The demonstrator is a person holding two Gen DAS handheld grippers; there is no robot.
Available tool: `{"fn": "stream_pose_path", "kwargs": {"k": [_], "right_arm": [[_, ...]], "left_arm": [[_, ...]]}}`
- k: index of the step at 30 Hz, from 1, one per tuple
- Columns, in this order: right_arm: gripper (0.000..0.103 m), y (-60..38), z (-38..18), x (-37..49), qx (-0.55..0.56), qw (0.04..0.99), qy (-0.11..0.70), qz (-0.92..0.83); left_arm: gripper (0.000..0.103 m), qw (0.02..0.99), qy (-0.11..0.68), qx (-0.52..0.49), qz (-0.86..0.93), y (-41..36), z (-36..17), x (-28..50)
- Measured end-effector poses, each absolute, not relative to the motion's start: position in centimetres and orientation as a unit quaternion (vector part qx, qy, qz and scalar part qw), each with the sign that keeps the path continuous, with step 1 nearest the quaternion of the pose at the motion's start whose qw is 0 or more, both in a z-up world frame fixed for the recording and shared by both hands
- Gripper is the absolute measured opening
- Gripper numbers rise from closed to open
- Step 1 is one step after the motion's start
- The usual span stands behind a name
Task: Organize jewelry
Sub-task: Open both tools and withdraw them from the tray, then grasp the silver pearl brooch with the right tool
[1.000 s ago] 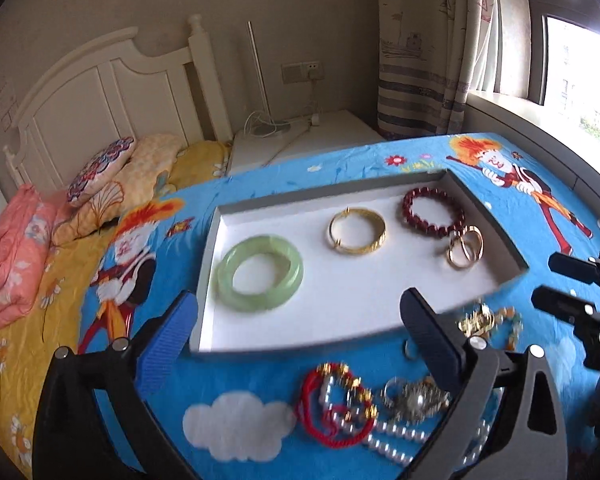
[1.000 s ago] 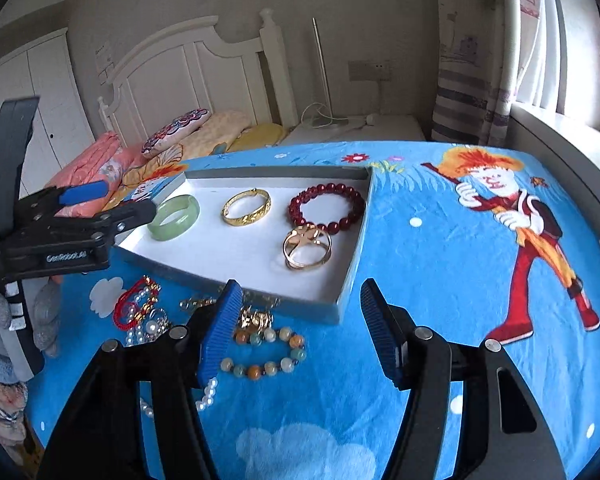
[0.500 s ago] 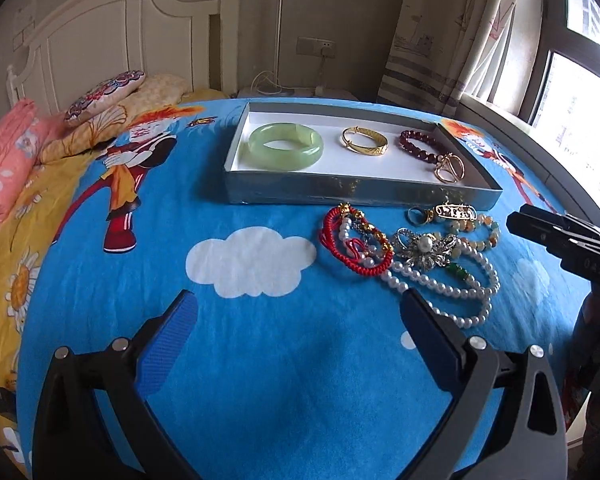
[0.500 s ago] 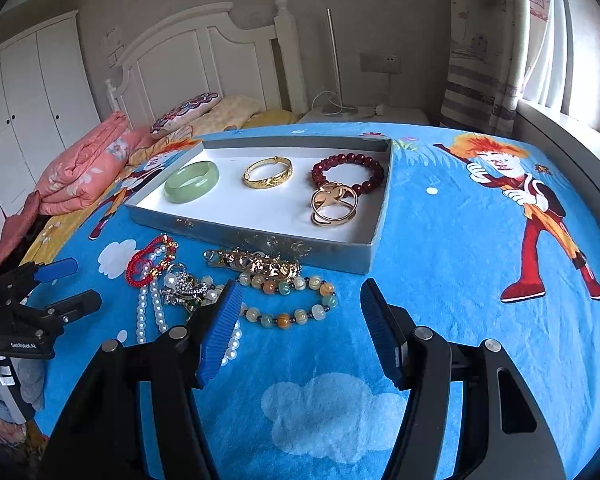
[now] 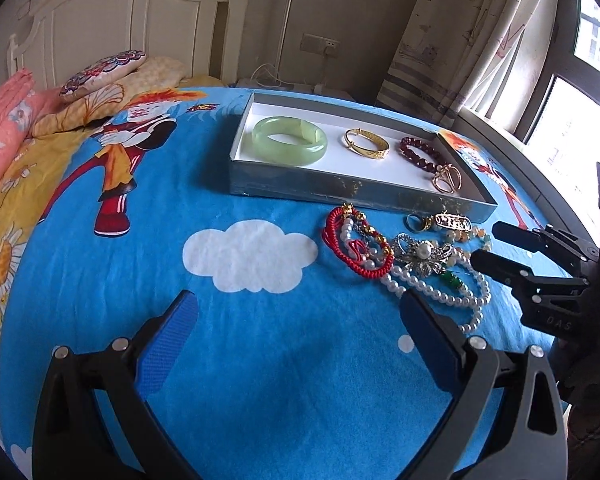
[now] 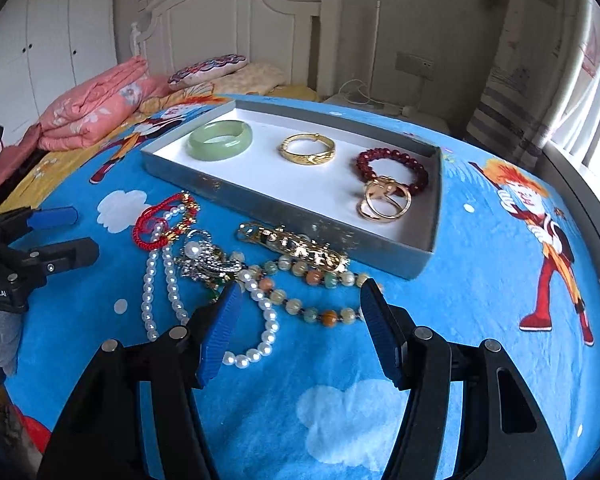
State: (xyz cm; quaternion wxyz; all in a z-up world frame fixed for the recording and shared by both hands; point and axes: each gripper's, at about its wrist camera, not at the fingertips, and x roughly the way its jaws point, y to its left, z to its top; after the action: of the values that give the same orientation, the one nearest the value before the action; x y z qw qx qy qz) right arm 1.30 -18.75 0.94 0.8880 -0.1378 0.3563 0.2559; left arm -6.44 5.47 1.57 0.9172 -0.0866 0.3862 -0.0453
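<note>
Bed-top, just short of the tray [image 6: 228, 196], I see the bead strand [image 6: 312, 278] lying crosswise ahead of my right hand-held gripper [image 6: 300, 332], both hand-held grippers wide and empty, left hand-held gripper [image 5: 296, 336] farther.

Home bedroom: bed [image 6: 480, 280] under a blue cartoon sheet, white headboard [image 6: 236, 20] at far end, folded pink quilt [image 6: 92, 104] and pillows far left, curtained window [image 5: 580, 92] right, white wardrobe [image 6: 48, 48].
</note>
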Motion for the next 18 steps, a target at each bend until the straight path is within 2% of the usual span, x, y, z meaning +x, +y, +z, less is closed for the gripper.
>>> {"fn": "stream_pose_path", "kwargs": {"k": [4, 10, 18], "right_arm": [[0.058, -15.9, 0.7, 1.5, -0.189, 0.863, 0.363, 0.296], [0.047, -13.3, 0.6, 1.8, -0.261, 0.837, 0.358, 0.321], [0.047, -12.8, 0.1, 1.6, -0.289, 0.806, 0.376, 0.354]], "left_arm": [[0.100, 0.918, 0.382, -0.097, -0.046, 5.8, 1.6, -6.6], [0.100, 0.918, 0.380, -0.103, -0.049, 6.0, 1.7, -6.6], [0.100, 0.918, 0.380, -0.106, -0.052, 5.9, 1.7, -6.7]]}}
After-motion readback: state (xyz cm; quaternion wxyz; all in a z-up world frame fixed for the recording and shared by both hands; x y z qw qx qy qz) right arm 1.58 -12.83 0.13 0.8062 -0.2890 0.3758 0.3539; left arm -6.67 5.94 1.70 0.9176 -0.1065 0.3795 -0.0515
